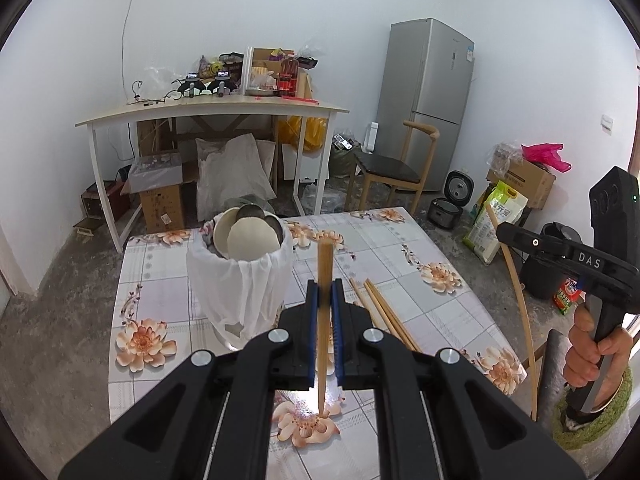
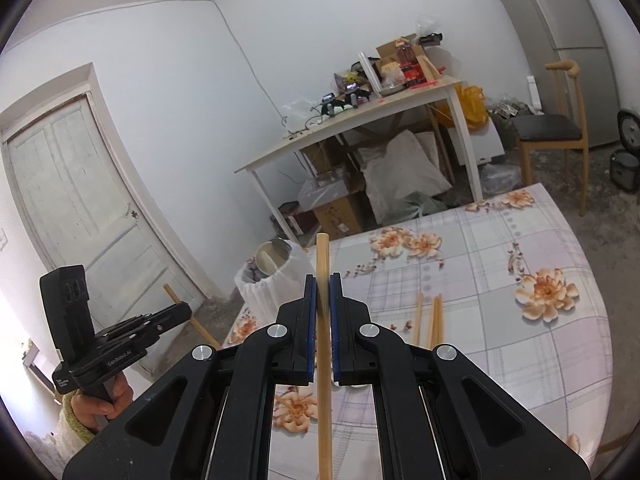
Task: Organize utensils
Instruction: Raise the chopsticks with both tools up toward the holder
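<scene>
Floral table [image 1: 400, 240] bears loose chopsticks [image 1: 384, 312]; bag-lined bin [image 1: 240, 280] stands beside.

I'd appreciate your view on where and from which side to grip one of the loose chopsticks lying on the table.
Grip the outermost of the loose chopsticks near its middle, coming from above with the fingers straddling its width. They lie flat on the flowered tablecloth, close together, so only the outer one has free space beside it. Both grippers already hold a chopstick each, so one must be emptied first.
</scene>
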`<act>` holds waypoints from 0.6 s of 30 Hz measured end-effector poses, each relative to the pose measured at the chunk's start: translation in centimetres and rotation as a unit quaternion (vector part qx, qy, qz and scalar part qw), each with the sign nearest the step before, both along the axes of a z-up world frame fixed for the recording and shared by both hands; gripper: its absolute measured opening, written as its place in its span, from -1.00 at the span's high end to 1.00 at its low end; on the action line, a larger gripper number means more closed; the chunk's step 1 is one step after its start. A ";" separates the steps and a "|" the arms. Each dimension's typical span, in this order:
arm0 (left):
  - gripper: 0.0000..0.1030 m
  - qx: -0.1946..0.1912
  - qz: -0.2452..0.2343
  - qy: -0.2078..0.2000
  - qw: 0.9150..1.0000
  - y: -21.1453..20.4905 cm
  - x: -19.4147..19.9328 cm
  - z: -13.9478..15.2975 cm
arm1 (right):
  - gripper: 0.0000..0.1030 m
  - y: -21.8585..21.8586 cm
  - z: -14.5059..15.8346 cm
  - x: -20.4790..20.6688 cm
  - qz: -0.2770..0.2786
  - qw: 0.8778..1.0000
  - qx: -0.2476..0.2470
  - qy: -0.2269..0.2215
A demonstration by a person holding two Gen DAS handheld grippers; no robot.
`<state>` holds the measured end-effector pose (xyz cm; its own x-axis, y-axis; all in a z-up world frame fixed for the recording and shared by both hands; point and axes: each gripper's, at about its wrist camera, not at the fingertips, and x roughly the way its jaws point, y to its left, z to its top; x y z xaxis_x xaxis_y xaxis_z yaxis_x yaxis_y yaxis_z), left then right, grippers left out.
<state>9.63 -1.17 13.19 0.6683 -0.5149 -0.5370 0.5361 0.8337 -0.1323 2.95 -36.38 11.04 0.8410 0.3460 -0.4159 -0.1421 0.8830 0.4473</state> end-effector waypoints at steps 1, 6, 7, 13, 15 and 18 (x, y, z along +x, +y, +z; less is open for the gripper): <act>0.88 0.000 0.000 -0.001 1.000 0.0 0.0 0.2 | 0.91 0.1 0.1 0.0 0.002 1.000 0.002 -0.001; 0.88 0.001 0.001 -0.009 1.000 0.0 0.2 1.1 | 0.91 0.1 0.5 0.4 0.009 1.000 0.013 -0.006; 0.88 0.000 0.001 -0.010 1.000 0.0 0.2 1.4 | 0.91 0.2 0.6 0.6 0.011 1.000 0.015 -0.007; 0.88 -0.003 0.000 -0.019 1.000 0.0 0.4 2.5 | 0.91 0.1 0.7 1.6 0.026 0.999 0.031 -0.009; 0.88 -0.006 -0.001 -0.021 1.000 0.0 0.5 3.0 | 0.91 0.1 0.8 2.1 0.032 0.999 0.036 -0.010; 0.88 -0.017 -0.002 -0.022 1.000 0.3 0.8 3.8 | 0.91 -0.1 1.1 2.5 0.039 0.998 0.041 -0.011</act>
